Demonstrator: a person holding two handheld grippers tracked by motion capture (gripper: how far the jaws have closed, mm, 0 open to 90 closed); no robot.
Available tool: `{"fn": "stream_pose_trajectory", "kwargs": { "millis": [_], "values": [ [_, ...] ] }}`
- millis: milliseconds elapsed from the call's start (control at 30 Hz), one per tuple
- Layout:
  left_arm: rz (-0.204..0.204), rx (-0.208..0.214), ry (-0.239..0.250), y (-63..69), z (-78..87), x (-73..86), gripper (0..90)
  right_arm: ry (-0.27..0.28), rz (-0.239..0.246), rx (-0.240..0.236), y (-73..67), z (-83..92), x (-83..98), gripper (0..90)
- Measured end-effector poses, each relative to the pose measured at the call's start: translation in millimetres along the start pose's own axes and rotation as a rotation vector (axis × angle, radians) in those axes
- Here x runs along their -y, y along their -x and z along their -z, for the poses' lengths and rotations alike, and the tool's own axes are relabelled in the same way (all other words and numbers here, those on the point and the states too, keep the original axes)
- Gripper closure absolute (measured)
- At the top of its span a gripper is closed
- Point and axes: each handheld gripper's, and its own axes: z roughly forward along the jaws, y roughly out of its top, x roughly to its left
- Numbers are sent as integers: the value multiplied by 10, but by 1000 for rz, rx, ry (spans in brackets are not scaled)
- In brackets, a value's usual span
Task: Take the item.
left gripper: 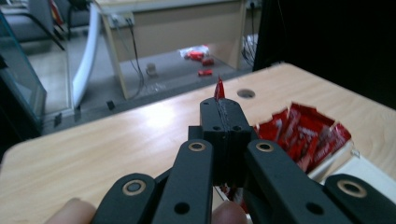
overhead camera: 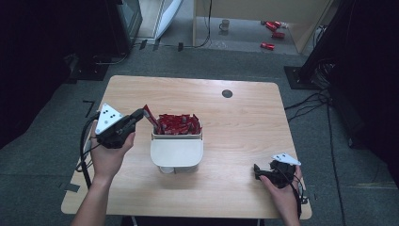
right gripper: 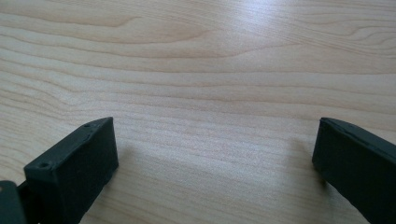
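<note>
Left gripper point(overhead camera: 139, 114) raised above the wooden table point(overhead camera: 244, 141) at about 9 o'clock of the white container point(overhead camera: 177, 151), jaws clamped together on one red sachet point(overhead camera: 151, 118). Sachet pinched at one end, slanting down toward the container's left rim, lower part just beside the heap. Seen from the left gripper view as a red tip point(left gripper: 219, 88) poking out past the closed pads, the jaws pressed flat against each other. More red sachets point(overhead camera: 179, 124) packed upright in the back compartment of the container, near table centre; same pile point(left gripper: 301, 133) at 3 o'clock of the jaws in the left gripper view. Front part of the container smooth and white.

Right gripper point(overhead camera: 257, 170) resting low at the table's 5 o'clock corner, well apart from the container. Jaws spread wide in the right gripper view, bare wood grain point(right gripper: 201, 93) between them, nothing held.
</note>
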Motion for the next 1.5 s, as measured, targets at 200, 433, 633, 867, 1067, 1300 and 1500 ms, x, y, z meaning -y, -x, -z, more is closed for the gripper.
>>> {"fn": "stream_pose_trajectory", "kwargs": {
  "millis": [200, 433, 633, 867, 1067, 1300, 1500],
  "values": [
    [40, -29, 74, -186, 199, -102, 900, 0, 0, 0, 0, 0, 0, 0],
    [64, -91, 95, -400, 371, -89, 900, 0, 0, 0, 0, 0, 0, 0],
    [62, -109, 67, -440, 378, 19, 900, 0, 0, 0, 0, 0, 0, 0],
    [85, -113, 19, -449, 323, 293, 900, -2, 0, 1, -1, 1, -1, 0],
    [121, -145, -2, -538, 183, 564, 900, -2, -1, 0, -1, 1, -1, 0],
    [131, -172, -16, -600, 9, 777, 900, -1, 0, 0, 0, 1, -1, 0],
    [142, -169, -64, -597, -63, 924, 900, -2, 0, 1, -1, 1, -1, 0]
  ]
}}
